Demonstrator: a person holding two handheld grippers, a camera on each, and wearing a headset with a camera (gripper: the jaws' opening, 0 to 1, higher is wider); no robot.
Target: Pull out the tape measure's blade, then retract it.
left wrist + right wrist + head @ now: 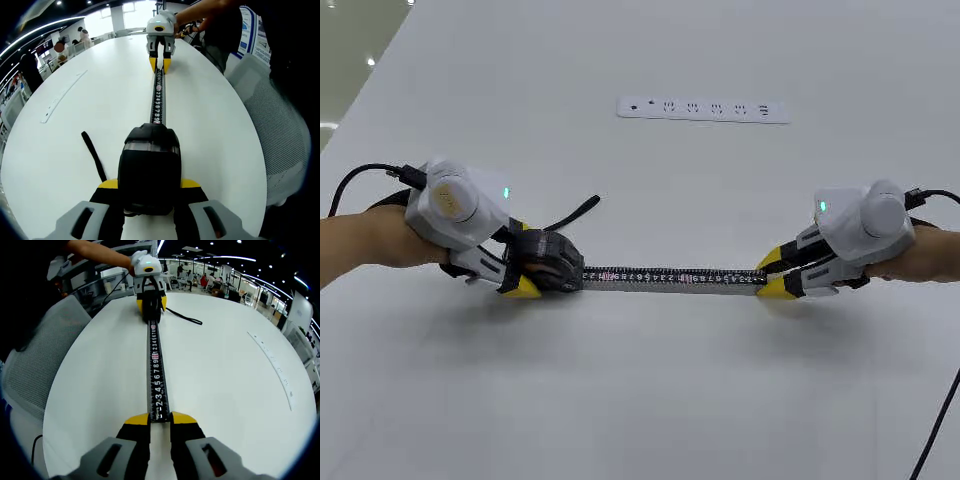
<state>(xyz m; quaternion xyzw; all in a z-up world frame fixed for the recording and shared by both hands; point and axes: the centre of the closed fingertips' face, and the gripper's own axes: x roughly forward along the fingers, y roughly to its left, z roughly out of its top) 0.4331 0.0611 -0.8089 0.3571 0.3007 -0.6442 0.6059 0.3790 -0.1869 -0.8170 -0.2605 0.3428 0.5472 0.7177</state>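
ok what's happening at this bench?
A person is working a tape measure with two handheld grippers. The left gripper is clamped on the tape measure, and the right gripper pinches the end of the blade. The blade is pulled out straight between them over the white table, not yet retracted. A power strip lies farther back.

There are two tongs, the left tongs (525, 260) and the right tongs (769, 274). There is one tape measure (548, 262), and it has one blade (670, 275) and one black wrist strap (575, 212). One white power strip (703, 109) lies at the far side. There are two black cables, a left cable (360, 172) and a right cable (940, 420). There is one white desk (650, 380). One grey mesh chair (280, 130) shows in the gripper views.
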